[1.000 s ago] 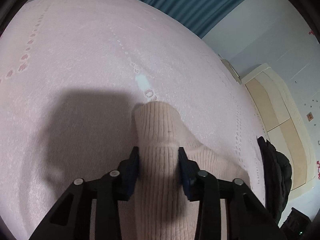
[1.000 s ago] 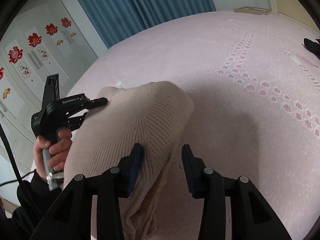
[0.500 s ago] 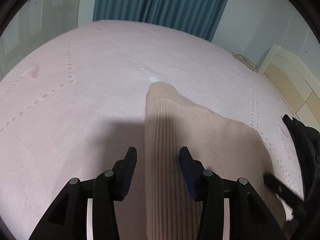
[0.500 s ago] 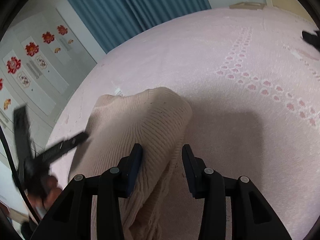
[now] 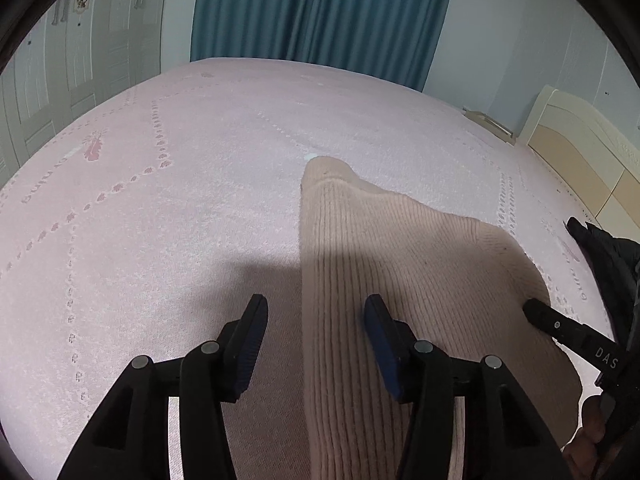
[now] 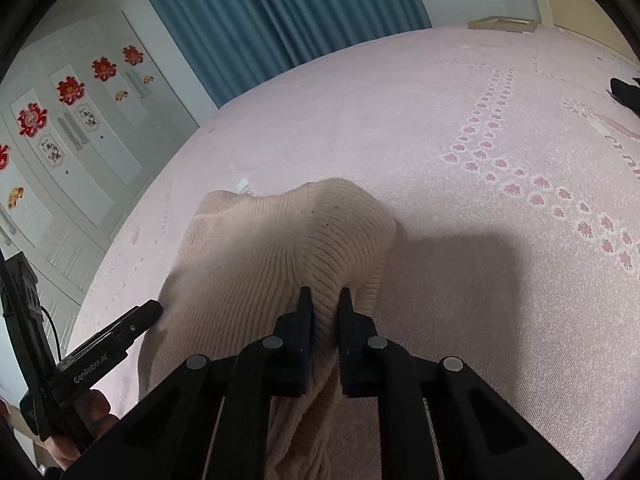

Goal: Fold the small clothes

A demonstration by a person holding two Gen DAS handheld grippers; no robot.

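A beige ribbed knit garment (image 5: 400, 264) lies on the pink bedspread (image 5: 160, 200). My left gripper (image 5: 316, 312) is open, its jaws straddling the garment's left edge. In the right wrist view the same garment (image 6: 256, 264) is bunched, and my right gripper (image 6: 325, 300) is shut on a raised fold of its right side. The right gripper's tip (image 5: 548, 320) shows at the garment's right edge in the left wrist view. The left gripper (image 6: 132, 326) shows at the garment's left edge in the right wrist view.
A dark jacket (image 5: 608, 256) lies at the bed's right side, also in the right wrist view (image 6: 626, 92). Teal curtains (image 5: 320, 12) hang behind the bed. A white wardrobe with red decorations (image 6: 60, 120) stands on the left. A cream headboard (image 5: 580, 152) is at far right.
My left gripper has let go of the garment, opened and pulled back. My right gripper has closed on a fold of the garment, which it only straddled before.
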